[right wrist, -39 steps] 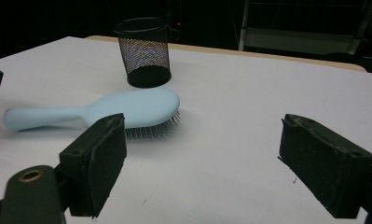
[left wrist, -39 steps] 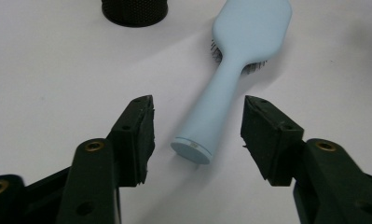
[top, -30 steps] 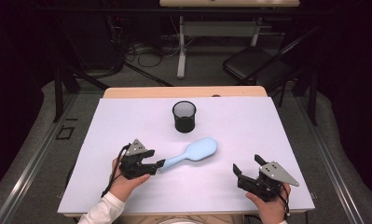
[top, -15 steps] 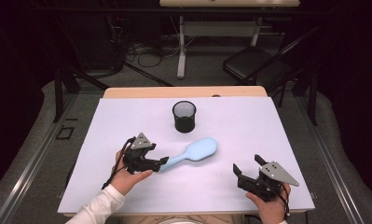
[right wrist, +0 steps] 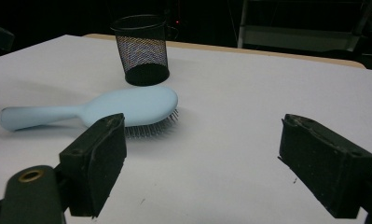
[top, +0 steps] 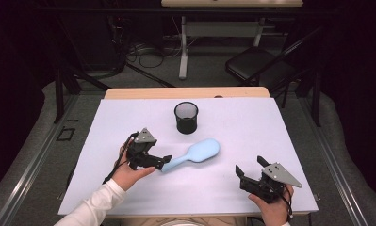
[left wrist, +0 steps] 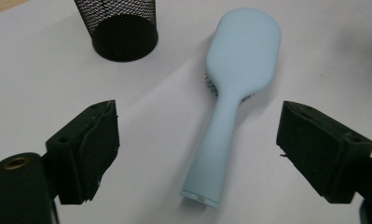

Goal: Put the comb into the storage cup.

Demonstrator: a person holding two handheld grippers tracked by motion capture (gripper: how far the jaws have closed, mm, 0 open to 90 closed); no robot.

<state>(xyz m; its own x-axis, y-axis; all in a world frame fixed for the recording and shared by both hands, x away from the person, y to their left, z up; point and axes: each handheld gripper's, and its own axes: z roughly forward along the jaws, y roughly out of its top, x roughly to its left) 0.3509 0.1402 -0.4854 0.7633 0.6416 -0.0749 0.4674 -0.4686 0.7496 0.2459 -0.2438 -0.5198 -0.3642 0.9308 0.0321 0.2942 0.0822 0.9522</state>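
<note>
A pale blue hairbrush (top: 195,154) lies bristles down on the white table (top: 270,122), its handle pointing at my left gripper (top: 164,161). In the left gripper view the brush (left wrist: 235,84) has its handle end between the gripper's (left wrist: 196,133) wide jaws, and neither pad touches it. These jaws have just been opening. A black mesh cup (top: 186,117) stands upright behind the brush. My right gripper (top: 249,165) rests open near the front right edge with nothing between its jaws. From the right gripper (right wrist: 202,140) I see the brush (right wrist: 104,109) and the cup (right wrist: 142,49) farther off.
A wooden strip (top: 185,92) borders the table's far edge. A dark folding chair (top: 261,66) and floor cables (top: 143,52) lie beyond it. The cup (left wrist: 120,25) is at the upper left of the left gripper view.
My left gripper's jaws have spread and let go of the brush handle, and the hand has lifted a little away from the near edge. Brush, cup and right gripper have stayed put.
</note>
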